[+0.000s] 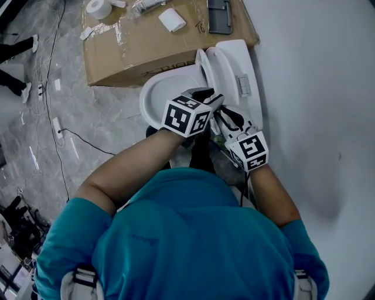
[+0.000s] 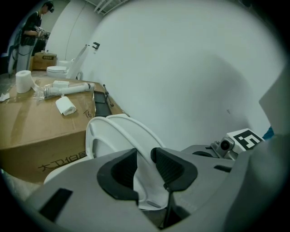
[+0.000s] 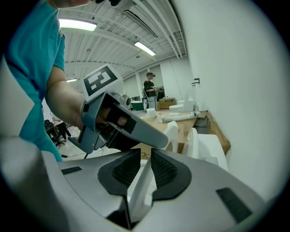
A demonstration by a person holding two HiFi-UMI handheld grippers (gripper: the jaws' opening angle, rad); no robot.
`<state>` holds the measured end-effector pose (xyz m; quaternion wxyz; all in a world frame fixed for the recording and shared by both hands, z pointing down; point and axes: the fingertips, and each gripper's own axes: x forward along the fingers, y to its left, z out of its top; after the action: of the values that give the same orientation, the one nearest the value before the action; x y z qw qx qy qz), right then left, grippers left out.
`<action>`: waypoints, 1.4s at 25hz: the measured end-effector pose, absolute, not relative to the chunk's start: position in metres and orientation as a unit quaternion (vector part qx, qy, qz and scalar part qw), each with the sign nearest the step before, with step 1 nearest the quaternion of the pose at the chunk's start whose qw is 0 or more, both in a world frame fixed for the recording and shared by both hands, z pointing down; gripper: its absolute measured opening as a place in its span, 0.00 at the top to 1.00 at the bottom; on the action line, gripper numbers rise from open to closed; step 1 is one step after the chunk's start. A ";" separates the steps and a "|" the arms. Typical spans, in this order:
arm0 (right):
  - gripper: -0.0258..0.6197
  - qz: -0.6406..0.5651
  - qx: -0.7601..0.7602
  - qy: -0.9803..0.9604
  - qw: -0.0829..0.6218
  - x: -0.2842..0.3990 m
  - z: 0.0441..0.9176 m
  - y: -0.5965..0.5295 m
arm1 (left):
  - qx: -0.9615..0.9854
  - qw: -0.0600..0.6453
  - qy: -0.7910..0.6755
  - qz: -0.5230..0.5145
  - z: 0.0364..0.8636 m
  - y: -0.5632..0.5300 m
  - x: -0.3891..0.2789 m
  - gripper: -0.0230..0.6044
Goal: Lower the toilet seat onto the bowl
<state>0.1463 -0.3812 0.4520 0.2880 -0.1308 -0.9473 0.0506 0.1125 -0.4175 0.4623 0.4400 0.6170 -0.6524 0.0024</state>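
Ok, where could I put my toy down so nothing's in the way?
The cardboard box top is bare in its middle, between the taped corner and the folded white paper. The grey floor between box and black cable is free too. Crowded: the toilet seat, with the left gripper and right gripper clamped on it.

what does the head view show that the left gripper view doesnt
Only the head view: the person's teal shirt and cables on the grey floor. Only the left gripper view: the left tongs shut on the edge of the toilet seat, and a distant person. Both: the cardboard box with a toilet paper roll on it.
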 end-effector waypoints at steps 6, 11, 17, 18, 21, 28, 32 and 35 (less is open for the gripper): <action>0.84 0.080 -0.126 -0.946 0.289 0.141 0.455 -0.374 | 0.612 0.446 -0.654 -0.003 0.462 -0.404 0.107 0.77; 0.84 0.079 -0.135 -0.942 0.298 0.134 0.459 -0.366 | 0.609 0.446 -0.656 -0.004 0.464 -0.392 0.103 0.77; 0.85 0.083 -0.149 -0.939 0.299 0.128 0.461 -0.350 | 0.602 0.452 -0.658 -0.010 0.466 -0.376 0.097 0.77; 0.85 0.085 -0.151 -0.938 0.300 0.127 0.461 -0.347 | 0.601 0.453 -0.659 -0.010 0.466 -0.373 0.096 0.77; 0.84 0.091 -0.156 -0.935 0.304 0.125 0.464 -0.340 | 0.596 0.455 -0.661 -0.013 0.467 -0.365 0.094 0.77; 0.75 0.143 -0.168 -0.919 0.327 0.115 0.478 -0.324 | 0.587 0.463 -0.664 -0.016 0.473 -0.344 0.085 0.77; 0.71 0.184 -0.183 -0.906 0.336 0.109 0.484 -0.312 | 0.582 0.467 -0.665 -0.018 0.475 -0.329 0.080 0.77; 0.70 0.201 -0.200 -0.895 0.345 0.104 0.489 -0.301 | 0.578 0.470 -0.667 -0.018 0.478 -0.318 0.076 0.77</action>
<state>0.1039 -0.3009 0.4886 0.3455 -0.2000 -0.8946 0.2007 0.0757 -0.3181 0.4780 0.4700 0.5783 -0.6666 -0.0177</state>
